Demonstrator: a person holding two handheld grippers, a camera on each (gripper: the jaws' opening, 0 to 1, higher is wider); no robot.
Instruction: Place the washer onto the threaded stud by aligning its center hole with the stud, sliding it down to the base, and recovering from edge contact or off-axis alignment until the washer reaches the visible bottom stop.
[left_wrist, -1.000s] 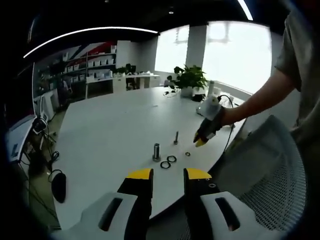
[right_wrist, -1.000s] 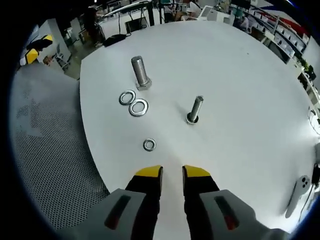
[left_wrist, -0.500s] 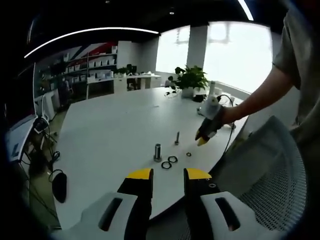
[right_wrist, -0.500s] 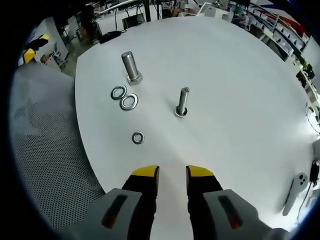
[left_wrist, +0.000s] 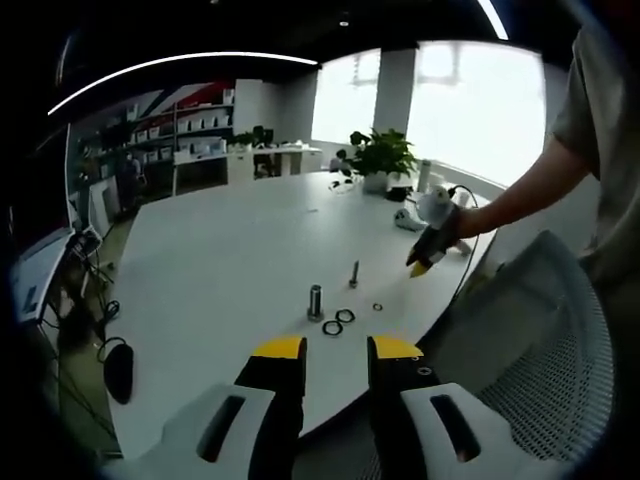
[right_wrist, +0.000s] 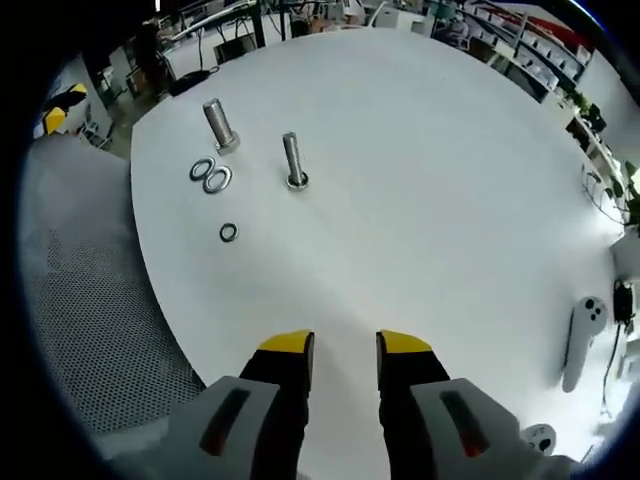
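A small steel washer (right_wrist: 228, 233) lay flat on the white round table (right_wrist: 420, 200), near two larger washers (right_wrist: 210, 176) and apart from the upright threaded stud (right_wrist: 293, 160). Both claws, left (left_wrist: 335, 349) and right (right_wrist: 345, 345), stood slightly parted, empty. Shelving (left_wrist: 180, 130) lined the office.

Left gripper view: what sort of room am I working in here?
Probably an open-plan office or lab. A large white table holds the work, stocked shelving lines the far wall, and a potted plant stands by bright windows.

No readable text anywhere tbh. No labels, brands, numbers or signs legible in left or right gripper view.
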